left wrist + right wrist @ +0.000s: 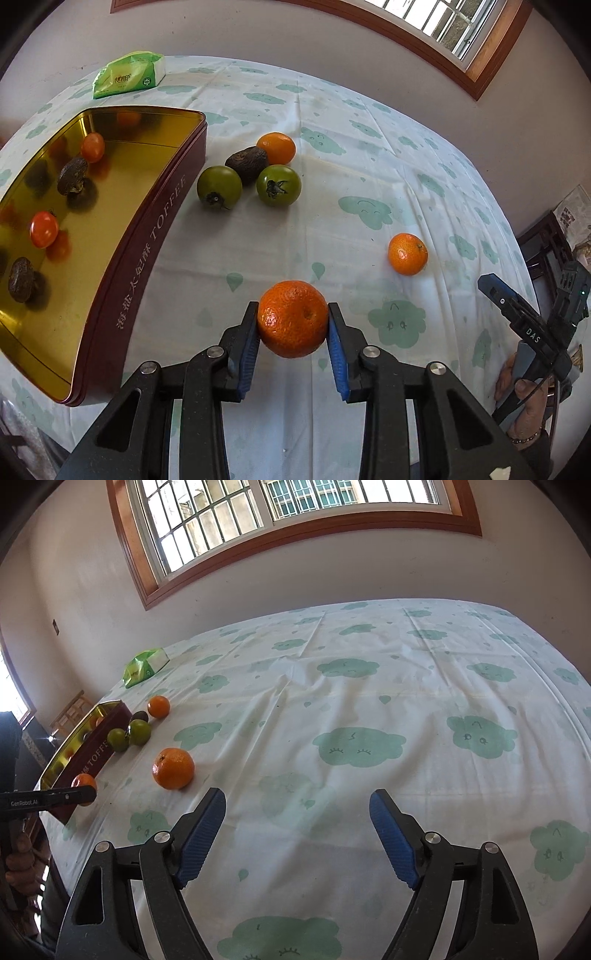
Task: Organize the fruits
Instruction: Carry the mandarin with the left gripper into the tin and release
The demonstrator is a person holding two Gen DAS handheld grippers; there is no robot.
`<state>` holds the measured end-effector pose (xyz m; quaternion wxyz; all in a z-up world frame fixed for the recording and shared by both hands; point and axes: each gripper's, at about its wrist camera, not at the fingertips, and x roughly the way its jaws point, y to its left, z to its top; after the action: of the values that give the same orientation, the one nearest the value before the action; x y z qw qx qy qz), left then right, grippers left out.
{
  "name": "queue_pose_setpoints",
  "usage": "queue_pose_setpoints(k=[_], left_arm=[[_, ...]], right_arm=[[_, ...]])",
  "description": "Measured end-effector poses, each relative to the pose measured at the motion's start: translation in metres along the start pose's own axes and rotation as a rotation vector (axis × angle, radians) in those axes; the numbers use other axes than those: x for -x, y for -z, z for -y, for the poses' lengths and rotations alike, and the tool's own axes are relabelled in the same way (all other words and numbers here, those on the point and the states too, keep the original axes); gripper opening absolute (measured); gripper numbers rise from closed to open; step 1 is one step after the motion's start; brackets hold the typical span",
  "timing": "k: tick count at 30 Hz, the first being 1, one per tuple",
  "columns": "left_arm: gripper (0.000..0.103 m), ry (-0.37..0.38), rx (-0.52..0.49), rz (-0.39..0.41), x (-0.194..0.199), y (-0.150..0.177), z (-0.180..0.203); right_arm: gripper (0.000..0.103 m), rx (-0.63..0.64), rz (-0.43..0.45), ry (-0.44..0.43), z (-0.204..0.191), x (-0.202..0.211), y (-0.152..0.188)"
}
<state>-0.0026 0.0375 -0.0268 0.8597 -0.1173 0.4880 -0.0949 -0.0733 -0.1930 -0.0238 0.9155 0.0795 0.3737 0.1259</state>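
Observation:
My left gripper (291, 314) is shut on a mandarin (292, 318), held just above the tablecloth, right of the toffee tin (147, 236). The tin holds two small red tomatoes (44, 229) and two dark fruits (72, 175). On the cloth beyond lie two green tomatoes (279, 184), a dark fruit (246, 160) and a mandarin (277, 147). Another mandarin (407, 253) lies to the right; it also shows in the right wrist view (173, 768). My right gripper (297, 805) is open and empty over bare cloth, right of all the fruit.
A green tissue pack (127, 74) lies at the table's far left edge. The table (369, 686) has a cloud-print cloth and stands against a wall under a window (280, 502). Dark wooden furniture (546, 243) stands to the right.

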Motion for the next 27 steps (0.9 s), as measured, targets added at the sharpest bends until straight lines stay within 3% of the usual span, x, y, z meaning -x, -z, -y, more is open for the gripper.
queue_pose_setpoints(k=[12,27], left_arm=[[0.03,-0.038,-0.04,0.092,0.05,0.009,-0.009],[0.03,-0.104,-0.045,0.143,0.065,0.005,-0.026]], right_arm=[[0.085,-0.003,-0.032,0.044,0.0,-0.007,-0.001],[0.085,-0.005,-0.044,0.06,0.0,-0.009,-0.001]])
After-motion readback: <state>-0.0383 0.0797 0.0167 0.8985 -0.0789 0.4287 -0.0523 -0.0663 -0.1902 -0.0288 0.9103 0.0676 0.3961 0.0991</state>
